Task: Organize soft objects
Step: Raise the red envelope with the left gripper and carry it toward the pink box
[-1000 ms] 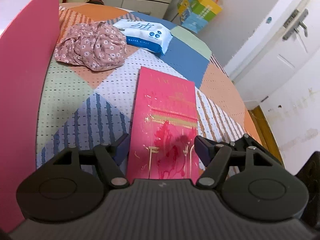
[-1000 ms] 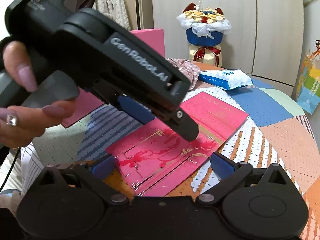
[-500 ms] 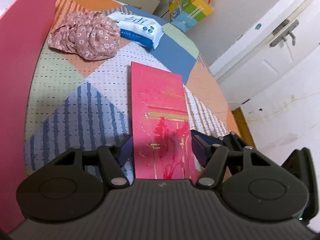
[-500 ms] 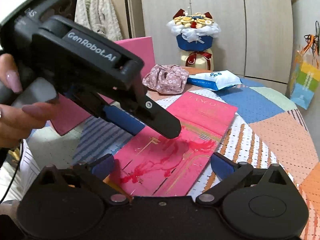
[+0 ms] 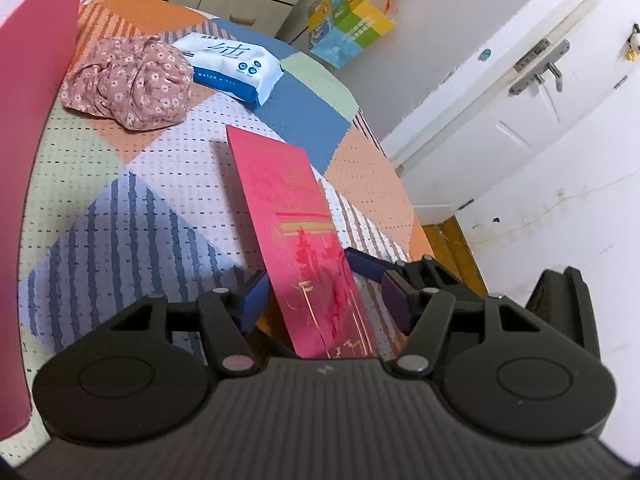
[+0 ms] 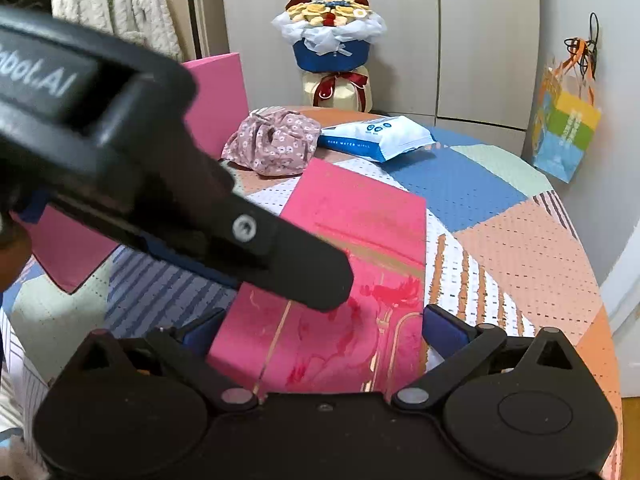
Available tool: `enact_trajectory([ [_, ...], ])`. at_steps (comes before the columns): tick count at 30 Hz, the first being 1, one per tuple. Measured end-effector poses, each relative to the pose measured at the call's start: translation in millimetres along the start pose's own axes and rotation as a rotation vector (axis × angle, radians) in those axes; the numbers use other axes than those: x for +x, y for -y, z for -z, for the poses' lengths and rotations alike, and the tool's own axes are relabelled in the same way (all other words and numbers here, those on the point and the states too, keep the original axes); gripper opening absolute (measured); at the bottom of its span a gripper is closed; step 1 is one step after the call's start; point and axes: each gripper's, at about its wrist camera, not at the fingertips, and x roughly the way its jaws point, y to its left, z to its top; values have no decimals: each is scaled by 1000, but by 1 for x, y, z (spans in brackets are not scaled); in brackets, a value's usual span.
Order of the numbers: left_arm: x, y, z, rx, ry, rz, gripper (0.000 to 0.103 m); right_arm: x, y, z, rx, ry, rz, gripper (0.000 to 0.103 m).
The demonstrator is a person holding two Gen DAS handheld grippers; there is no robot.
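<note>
Red envelope (image 5: 298,240) btwn left gripper (image 5: 324,300) jaws, tilted off tablecloth (image 5: 120,208)

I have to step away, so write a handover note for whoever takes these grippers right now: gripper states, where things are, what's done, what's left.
Left gripper: open; its jaws have just been closing, with the flat red paper bag between them and one pad clear of it.
Right gripper: straddles the bag's near end; grip unclear.
Bag: near end raised off the table.
Floral cloth and wet wipes pack: next to each other at the far side.
Done: nothing stowed.
Left: probably open the bag and put both in.
</note>
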Motion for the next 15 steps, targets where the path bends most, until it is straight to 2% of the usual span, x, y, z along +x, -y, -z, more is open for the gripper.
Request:
enact_trajectory([
  [2,3,-1,0,1,16,-38,55,-3,2,1,11,10,-1,100],
  [5,9,-2,2,36,66,-164,52,-3,4,1,13,17,3,95],
  [6,13,-3,3,43,75,-177,43,-3,6,1,17,22,-2,94],
  [7,16,-5,4,38,74,-176,32,-4,6,2,19,25,-6,94],
  [9,21,-9,7,-6,71,-127,28,-4,8,2,21,30,-9,93],
  [15,15,-6,16,-73,129,-98,17,-7,9,3,48,47,-5,91],
])
